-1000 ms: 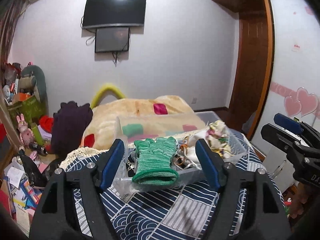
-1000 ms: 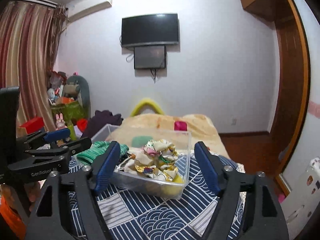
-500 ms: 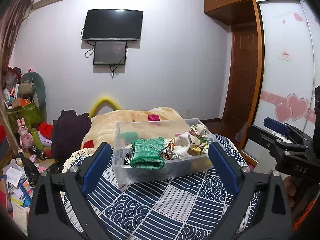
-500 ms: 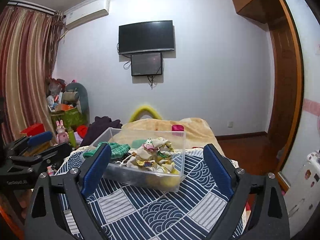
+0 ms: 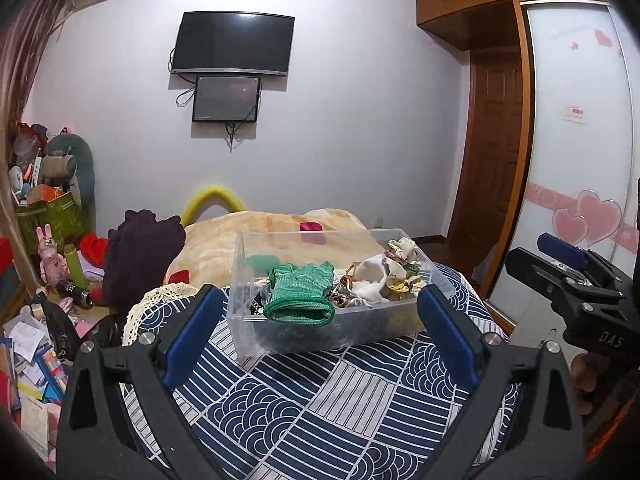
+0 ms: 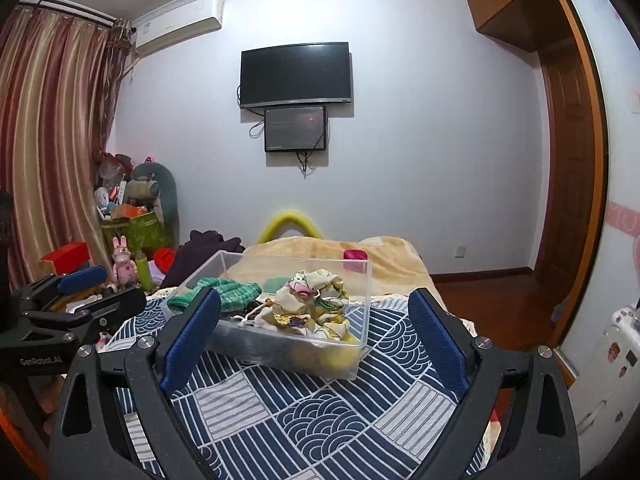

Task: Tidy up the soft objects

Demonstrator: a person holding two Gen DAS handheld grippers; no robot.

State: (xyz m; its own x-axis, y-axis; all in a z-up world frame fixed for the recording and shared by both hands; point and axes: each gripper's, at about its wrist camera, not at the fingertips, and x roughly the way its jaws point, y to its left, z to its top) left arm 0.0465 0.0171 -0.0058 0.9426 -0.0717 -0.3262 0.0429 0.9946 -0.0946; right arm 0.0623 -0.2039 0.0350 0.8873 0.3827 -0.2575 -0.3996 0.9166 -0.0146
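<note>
A clear plastic box stands on a blue patterned cloth. A green knitted glove lies over the box's left part. A floral cloth bundle and other small items fill its right part. My left gripper is open and empty, held back from the box. My right gripper is open and empty, also short of the box. Each gripper shows at the edge of the other's view.
A beige blanket covers the bed behind the box. A dark purple garment hangs at the left. Toys, boxes and papers clutter the floor at the left. A wardrobe and a door stand at the right.
Both grippers have pulled back and risen from the box and their jaws have opened wider. The glove and cloth bundle stay in the box.
</note>
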